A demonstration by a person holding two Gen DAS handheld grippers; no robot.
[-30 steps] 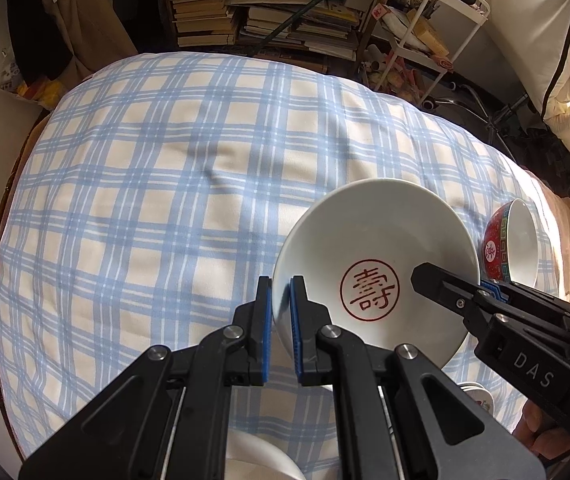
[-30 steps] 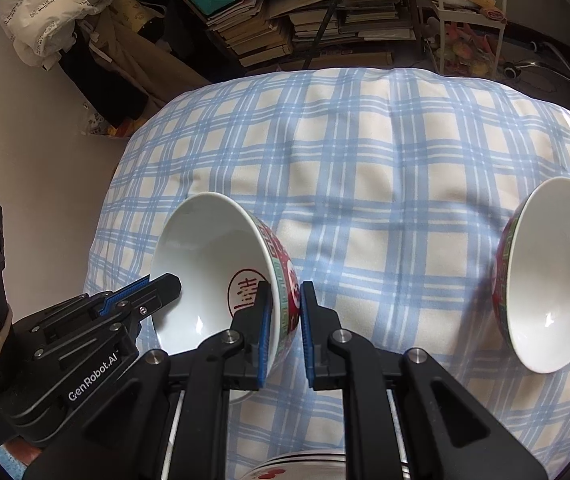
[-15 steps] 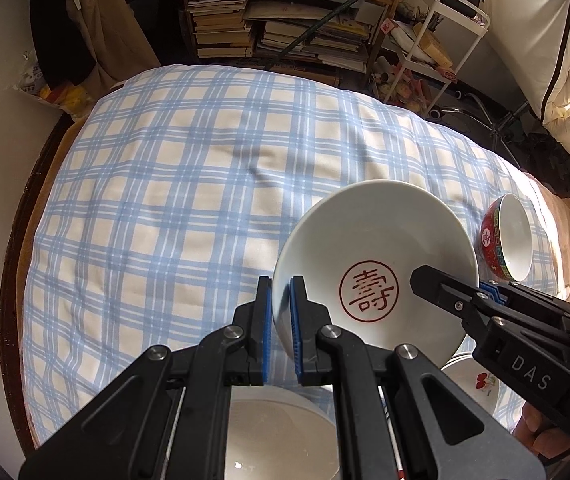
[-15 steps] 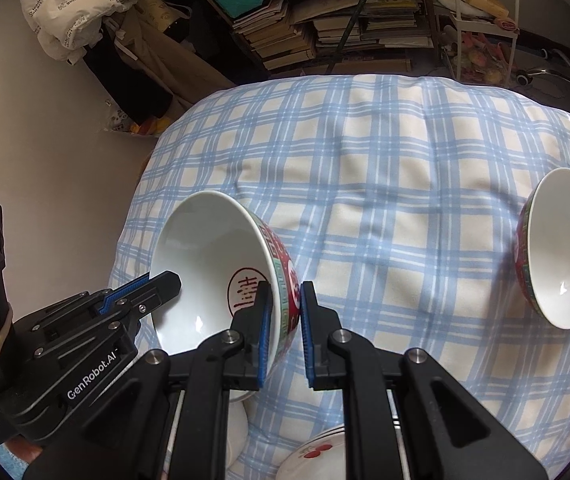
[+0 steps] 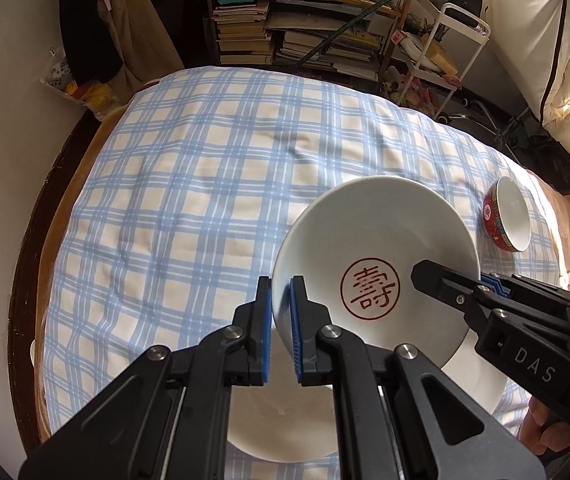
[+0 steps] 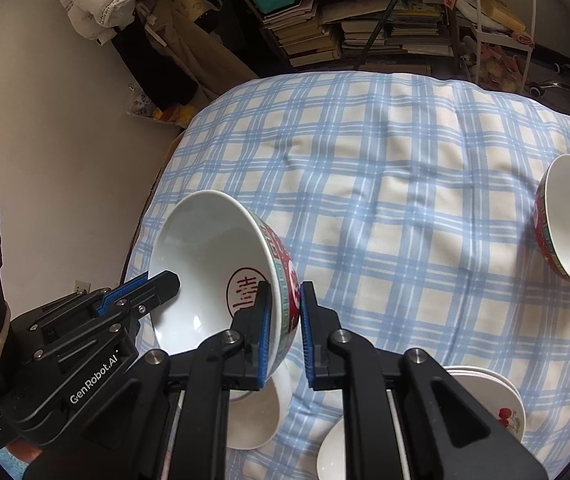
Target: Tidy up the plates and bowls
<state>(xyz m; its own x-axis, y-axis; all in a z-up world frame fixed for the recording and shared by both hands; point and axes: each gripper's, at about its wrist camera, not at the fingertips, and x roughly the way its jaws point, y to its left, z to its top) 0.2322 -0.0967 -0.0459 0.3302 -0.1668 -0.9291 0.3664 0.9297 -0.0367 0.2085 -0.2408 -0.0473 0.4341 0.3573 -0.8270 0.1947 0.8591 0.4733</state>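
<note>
Both grippers angled steeply down over the checked cloth (image 5: 205, 200), sharing one bowl (image 5: 373, 264). Left gripper (image 5: 281, 320) pinching its rim at 9 o'clock; right gripper (image 6: 285, 324) pinching the rim at 3 o'clock. Held clear above a white bowl (image 5: 281, 412); small red bowl (image 5: 509, 220) out at 2 o'clock.

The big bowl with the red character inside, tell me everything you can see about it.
The large bowl looks like glazed ceramic: white inside with a red circled character on the bottom, red patterned outside with a green band under the rim. It is held tilted above the blue checked cloth, over a white dish. The left gripper and right gripper each clamp its rim on opposite sides. It looks empty.
</note>
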